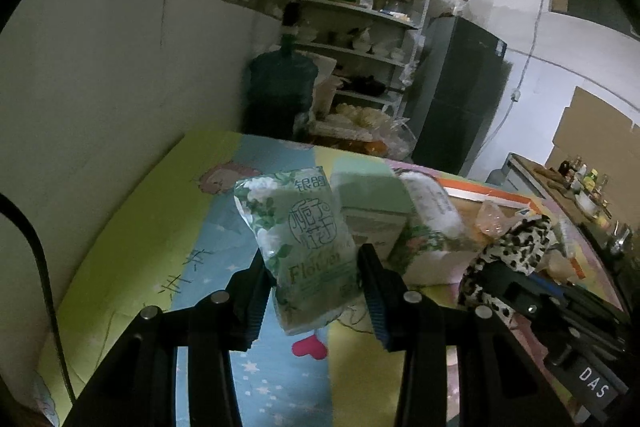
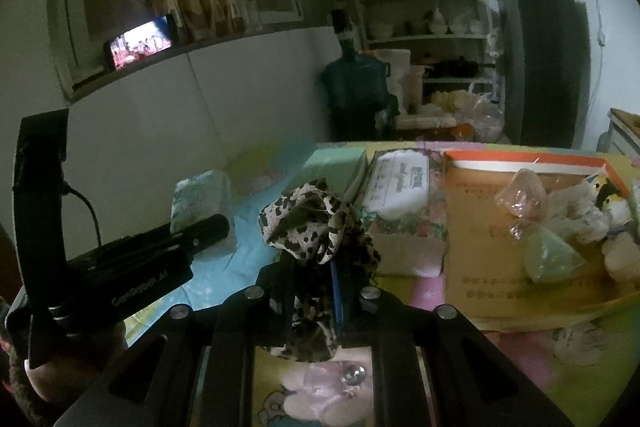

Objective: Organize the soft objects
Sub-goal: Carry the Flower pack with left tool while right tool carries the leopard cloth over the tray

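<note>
Left claw (image 1: 314, 281) clenched on a green floral tissue pack (image 1: 298, 247), held upright above the cartoon-print table (image 1: 132, 239). Right claw (image 2: 316, 285) clamped on a leopard-print cloth (image 2: 316, 223), bunched above and draping below the fingers. Just beyond, a floral tissue box (image 2: 404, 211) beside a mint-green box (image 2: 334, 165). Farther right, an orange-edged cardboard tray (image 2: 480, 227) holding plush toys (image 2: 592, 215) and crinkled plastic bags (image 2: 520, 195).

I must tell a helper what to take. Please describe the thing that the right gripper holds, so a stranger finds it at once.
Find the colourful cartoon mat and, on it, the floral tissue box. Just in front, the right gripper pinches a crumpled cloth. Its black-and-cream leopard spots set it apart from the pale packets nearby.
</note>
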Demonstrator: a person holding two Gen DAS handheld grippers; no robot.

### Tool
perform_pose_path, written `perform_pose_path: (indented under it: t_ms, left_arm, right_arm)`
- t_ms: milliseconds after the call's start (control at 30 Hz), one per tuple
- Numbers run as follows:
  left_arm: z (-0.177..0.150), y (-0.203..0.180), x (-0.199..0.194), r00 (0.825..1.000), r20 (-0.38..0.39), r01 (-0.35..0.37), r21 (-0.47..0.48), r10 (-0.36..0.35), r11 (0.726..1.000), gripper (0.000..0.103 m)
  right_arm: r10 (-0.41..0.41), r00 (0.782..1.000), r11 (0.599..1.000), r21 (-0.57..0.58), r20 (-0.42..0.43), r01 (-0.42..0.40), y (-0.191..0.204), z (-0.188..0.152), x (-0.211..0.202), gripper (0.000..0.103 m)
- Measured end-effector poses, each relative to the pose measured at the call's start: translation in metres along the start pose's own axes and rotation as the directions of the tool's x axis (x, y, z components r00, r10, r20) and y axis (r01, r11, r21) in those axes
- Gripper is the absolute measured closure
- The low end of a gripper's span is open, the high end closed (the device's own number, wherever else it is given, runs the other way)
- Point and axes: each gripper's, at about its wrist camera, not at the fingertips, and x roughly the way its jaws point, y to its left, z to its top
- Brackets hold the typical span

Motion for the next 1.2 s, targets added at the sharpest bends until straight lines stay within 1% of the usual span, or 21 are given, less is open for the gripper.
perform_pose_path:
  t_ms: [300, 533, 1200]
  left_arm:
    - [0.005, -0.021, -0.013, 0.999, 0.032, 0.033, 0.032, -0.034, 0.999, 0.060]
    - [0.012, -0.044, -0.019, 0.997, 0.049, 0.055, 0.070, -0.059, 0.996, 0.060]
    - [0.023, -0.106, -0.012, 0.991, 0.054, 0.115, 0.163, -0.125, 0.980, 0.060]
  right_arm:
    - [-0.018, 0.998, 1.000, 0.009, 0.067, 0.017, -0.006, 0.008, -0.027, 0.088]
    - [-0.050, 0.992, 0.999, 0.022, 0.112, 0.048, -0.018, 0.015, -0.048, 0.088]
    - [-0.142, 0.975, 0.988, 0.089, 0.173, 0.128, -0.069, 0.018, -0.093, 0.088]
